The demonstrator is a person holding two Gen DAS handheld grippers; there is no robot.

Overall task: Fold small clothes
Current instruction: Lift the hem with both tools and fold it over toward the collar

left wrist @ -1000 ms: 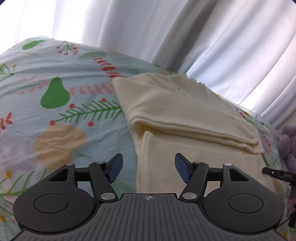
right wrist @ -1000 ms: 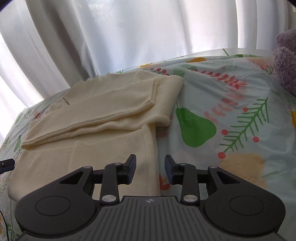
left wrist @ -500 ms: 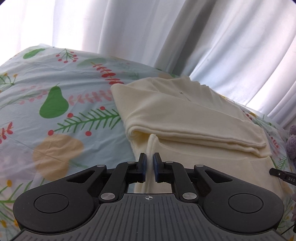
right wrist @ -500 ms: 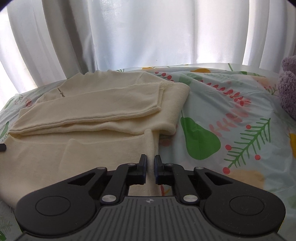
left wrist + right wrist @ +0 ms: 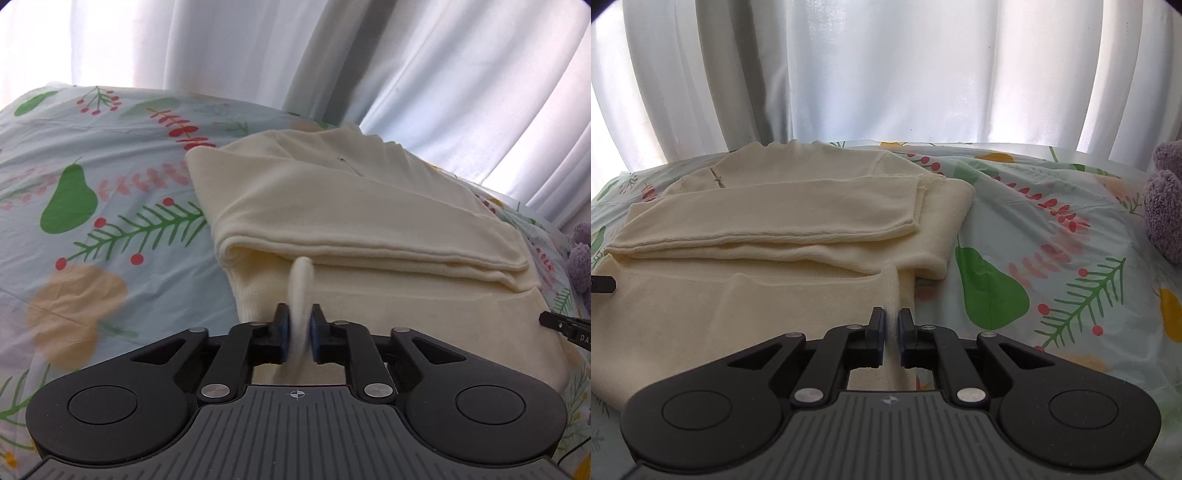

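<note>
A cream garment point(image 5: 354, 221) lies on the bed, spread over a pale blue sheet point(image 5: 110, 177) printed with pears, berries and sprigs, and both grippers have hold of its near hem corners. The left gripper point(image 5: 297, 332) is clamped on a raised fold of the cream cloth at the garment's left edge; the pinched ridge stands up between the blue pads and is blurred. Its camera takes in the sheet's left side and, at the far right edge, a black finger of the other tool point(image 5: 565, 328) and a sliver of a purple plush toy point(image 5: 581, 269), cut off by the frame.

The right gripper point(image 5: 892, 332) is likewise clenched on the cloth, pinching a thin upright fold at the garment's right edge point(image 5: 897, 291). Its camera gives what the left one lacks: the neckline and a small stitched mark near the top point(image 5: 718, 179), a sleeve cuff point(image 5: 916, 206) folded across the body, and more of the plush toy point(image 5: 1165, 206) at the right. A black tip point(image 5: 602, 286) pokes in at the left border.

The garment is soft and knitted, sleeves folded across the chest in a thick band, lower body flat towards the grippers. The hem itself is hidden under both gripper bodies. White curtains point(image 5: 886, 74) hang behind, backlit and washed out.
</note>
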